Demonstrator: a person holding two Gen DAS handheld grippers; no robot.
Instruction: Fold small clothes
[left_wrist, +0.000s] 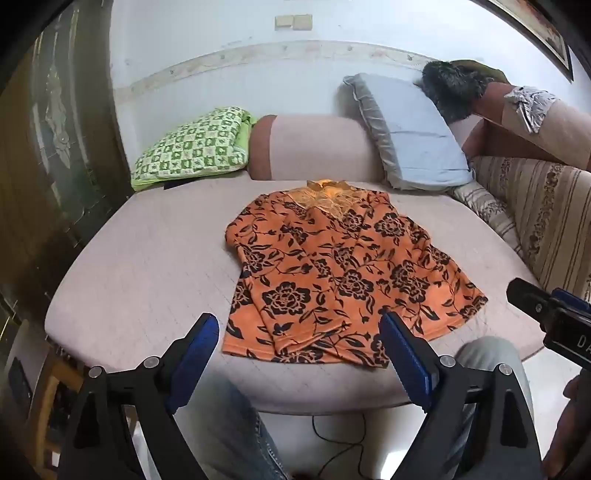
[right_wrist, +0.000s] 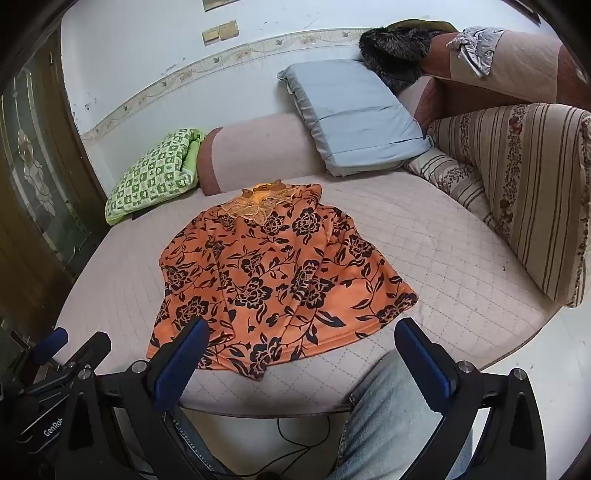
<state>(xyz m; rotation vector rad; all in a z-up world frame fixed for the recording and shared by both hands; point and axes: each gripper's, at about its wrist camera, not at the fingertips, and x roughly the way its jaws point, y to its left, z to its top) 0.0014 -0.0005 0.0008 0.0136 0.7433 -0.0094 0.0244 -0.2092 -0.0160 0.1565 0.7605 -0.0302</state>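
Before you: orange floral blouse (right_wrist: 273, 273), soft matt knit cloth; pink sofa seat (right_wrist: 424, 258), quilted matt fabric; grey pillow (right_wrist: 354, 118), smooth faint-sheen cloth; your gripper pads (right_wrist: 177, 363), ribbed blue rubber on matt black plastic.

Both wrist cameras are looking forward and downward from the sofa's (left_wrist: 147, 258) front edge, near the seat. The left view is sitting further left. Both are sharing the orange top (left_wrist: 343, 273) (right_wrist: 273, 280), cushions and back wall.

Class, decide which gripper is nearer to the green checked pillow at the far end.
Left. The left gripper hangs over the orange top's near hem on the green checked pillow's side; the right gripper hangs farther along, opposite side.
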